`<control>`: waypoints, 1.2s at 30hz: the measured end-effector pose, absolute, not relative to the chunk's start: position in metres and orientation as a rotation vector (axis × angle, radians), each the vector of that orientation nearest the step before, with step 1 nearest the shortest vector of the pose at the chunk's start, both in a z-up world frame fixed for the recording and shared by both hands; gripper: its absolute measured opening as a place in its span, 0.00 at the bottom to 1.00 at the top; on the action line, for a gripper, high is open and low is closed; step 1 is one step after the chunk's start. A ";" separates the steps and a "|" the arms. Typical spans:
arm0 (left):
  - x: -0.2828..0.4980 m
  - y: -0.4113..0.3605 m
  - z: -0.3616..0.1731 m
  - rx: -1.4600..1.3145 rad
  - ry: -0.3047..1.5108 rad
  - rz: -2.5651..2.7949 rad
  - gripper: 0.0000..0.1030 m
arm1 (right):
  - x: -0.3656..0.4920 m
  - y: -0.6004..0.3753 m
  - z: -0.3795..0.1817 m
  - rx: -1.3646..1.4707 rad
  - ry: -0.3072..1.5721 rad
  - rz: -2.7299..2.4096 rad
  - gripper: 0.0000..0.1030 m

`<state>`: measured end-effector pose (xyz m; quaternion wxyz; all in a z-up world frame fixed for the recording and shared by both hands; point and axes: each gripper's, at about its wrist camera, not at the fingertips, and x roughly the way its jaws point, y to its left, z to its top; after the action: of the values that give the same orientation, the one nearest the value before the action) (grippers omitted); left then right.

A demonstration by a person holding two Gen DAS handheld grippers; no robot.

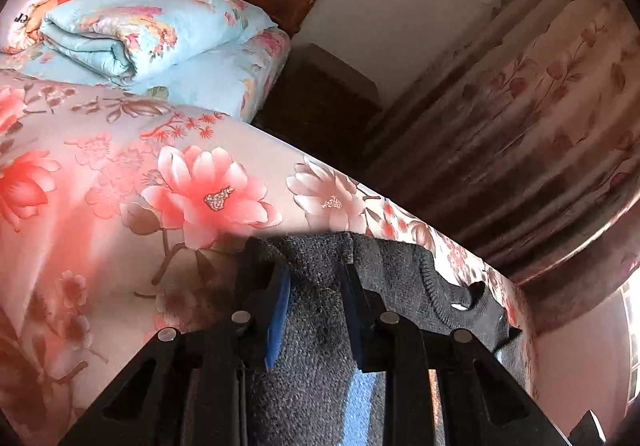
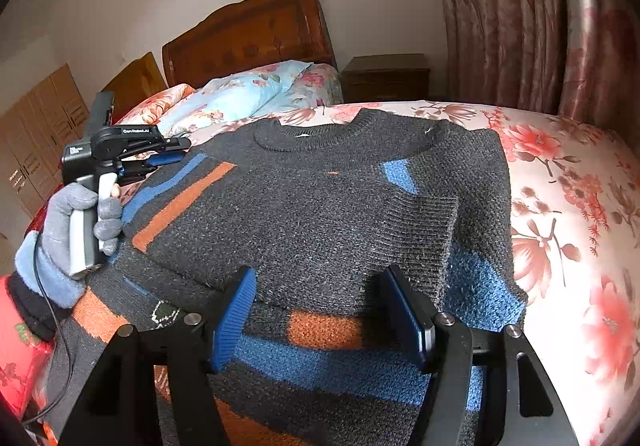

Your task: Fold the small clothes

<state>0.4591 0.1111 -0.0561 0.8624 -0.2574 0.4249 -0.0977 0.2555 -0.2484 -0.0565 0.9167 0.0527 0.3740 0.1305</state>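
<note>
A dark grey knit sweater (image 2: 320, 206) with blue and orange blocks lies flat on the bed, collar at the far end, both sleeves folded across the chest. My right gripper (image 2: 320, 306) is open, jaws wide apart, low over the sweater's lower part near the folded sleeve cuff. My left gripper (image 1: 316, 278) has its blue pads on either side of a fold of the sweater (image 1: 320, 326) at its left shoulder edge. It also shows in the right wrist view (image 2: 168, 160), held by a gloved hand (image 2: 72, 230) at the sweater's left side.
The bed has a pink floral sheet (image 2: 568, 206). Folded blue and pink floral quilts (image 1: 140, 30) lie at the head by the wooden headboard (image 2: 248, 42). A wooden nightstand (image 2: 386, 76) and floral curtains (image 2: 520, 18) stand beyond the bed. Red fabric (image 2: 16, 358) lies at left.
</note>
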 end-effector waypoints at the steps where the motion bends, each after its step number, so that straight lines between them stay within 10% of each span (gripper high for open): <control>1: 0.453 0.113 -0.051 -0.552 0.863 -0.201 0.26 | 0.256 -0.249 -0.056 0.110 0.770 0.269 1.00; 36: 0.359 -0.087 -0.028 0.115 0.813 -0.341 0.28 | 0.249 -0.259 -0.050 0.161 0.711 0.270 1.00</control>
<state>0.3591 -0.0871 -0.0279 0.9029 0.0557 0.3932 -0.1647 0.2490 -0.2588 -0.0504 0.9253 0.0787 0.3468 0.1316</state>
